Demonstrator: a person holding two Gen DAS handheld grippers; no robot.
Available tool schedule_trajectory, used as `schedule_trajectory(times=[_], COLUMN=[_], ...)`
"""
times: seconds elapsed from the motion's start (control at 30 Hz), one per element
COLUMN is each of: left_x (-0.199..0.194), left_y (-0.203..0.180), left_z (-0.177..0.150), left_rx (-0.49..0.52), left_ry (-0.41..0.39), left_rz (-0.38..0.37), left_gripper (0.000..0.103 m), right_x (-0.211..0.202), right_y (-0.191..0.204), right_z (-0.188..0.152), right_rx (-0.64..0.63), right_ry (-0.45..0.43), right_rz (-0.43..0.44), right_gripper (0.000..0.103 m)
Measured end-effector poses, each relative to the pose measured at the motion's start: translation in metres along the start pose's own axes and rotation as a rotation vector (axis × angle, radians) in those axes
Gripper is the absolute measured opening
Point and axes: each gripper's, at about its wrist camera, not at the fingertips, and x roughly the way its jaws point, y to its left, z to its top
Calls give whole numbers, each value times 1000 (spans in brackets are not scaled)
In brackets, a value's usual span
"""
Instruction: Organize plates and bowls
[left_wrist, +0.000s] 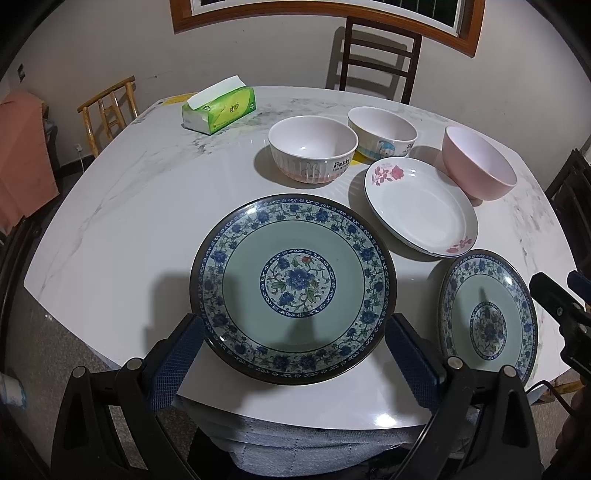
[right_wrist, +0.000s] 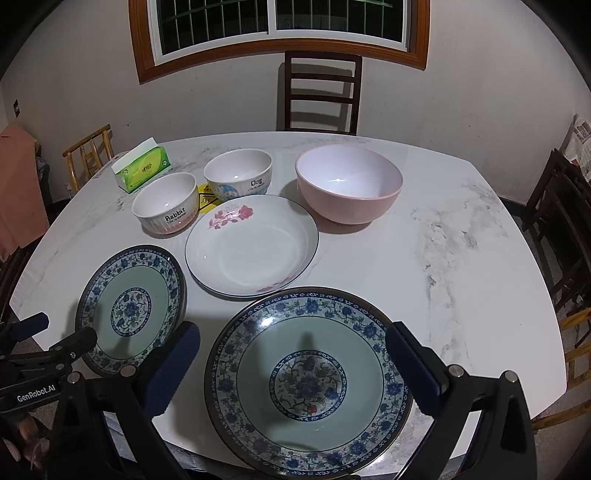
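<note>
Both hand-held grippers hover open at the table's near edge: the left hand-held gripper and right hand-held gripper each frame a blue floral plate. A good grasp pinches one rim squarely, then lifts level.

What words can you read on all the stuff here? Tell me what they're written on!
"Rabbit": on the ribbed bowl; the small line under it is too blurred to read.
"Dog": on the cartoon bowl; its small line is unreadable too.
"GenRobot.AI": on the left gripper.
Tissue pack and yellow sticker: print too small to read.
</note>
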Motion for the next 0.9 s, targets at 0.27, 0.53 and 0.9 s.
schedule_trajectory(times=[0.27,0.53,0.9], left_x=[0,-1,-2], left_y=[0,1,1], left_z=[0,1,2], left_rx=[-1,-2,-3], left_ry=[0,0,1], left_rz=[1,2,1], left_gripper=[97,97,97], right_x=[-1,-1,0], right_y=[0,1,1], right_z=[0,0,-2], right_rx=[2,4,8], right_ry=[2,0,4], right_rz=[3,1,5], right_gripper=[103,103,103])
